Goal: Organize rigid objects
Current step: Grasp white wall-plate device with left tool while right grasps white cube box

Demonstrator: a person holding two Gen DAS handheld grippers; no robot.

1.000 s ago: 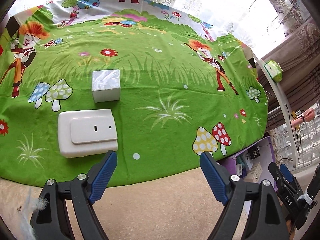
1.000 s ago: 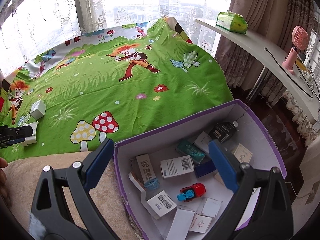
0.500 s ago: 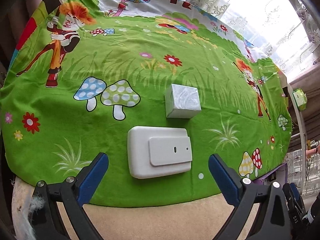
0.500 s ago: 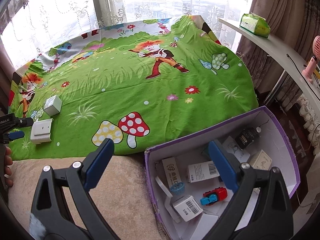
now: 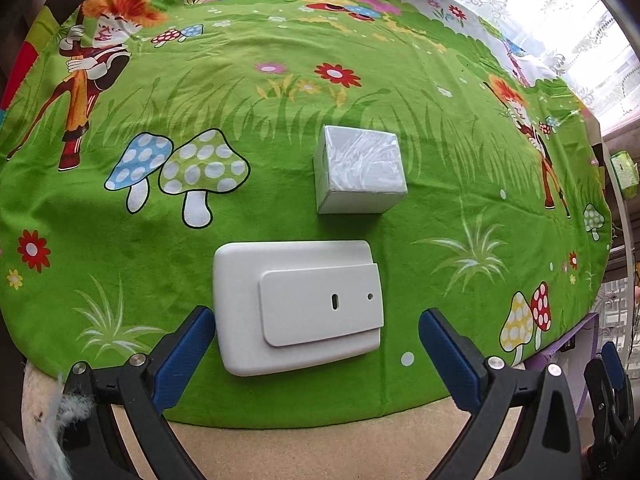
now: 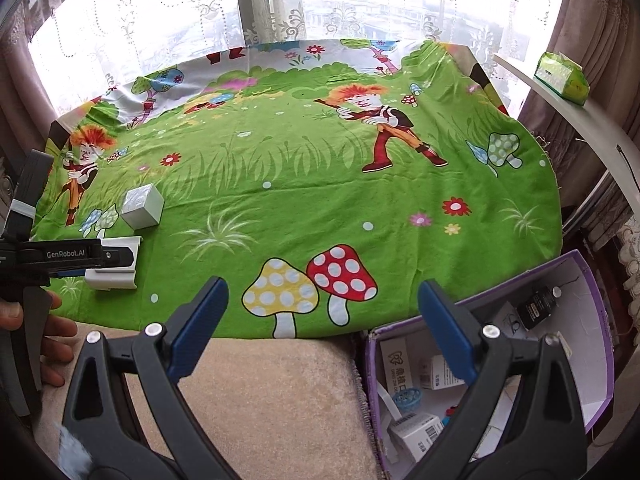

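Your left gripper (image 5: pixel 316 338) has come down with jaws just spread wide, empty; the flat white case (image 5: pixel 298 306) now sits between them, ready to grasp. Right gripper (image 6: pixel 322 312) open, empty.

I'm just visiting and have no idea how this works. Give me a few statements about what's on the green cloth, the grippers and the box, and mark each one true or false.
1. The left gripper is clamped on the flat white device. False: its jaws have just been opening and stand wide on either side of the device, not pressing it.
2. A small white box lies on the green cloth just beyond the flat white device. True.
3. The purple box is empty. False: several small packages lie in it.
4. The right gripper holds nothing. True.
5. The small white box is stacked on the device. False: they lie apart.
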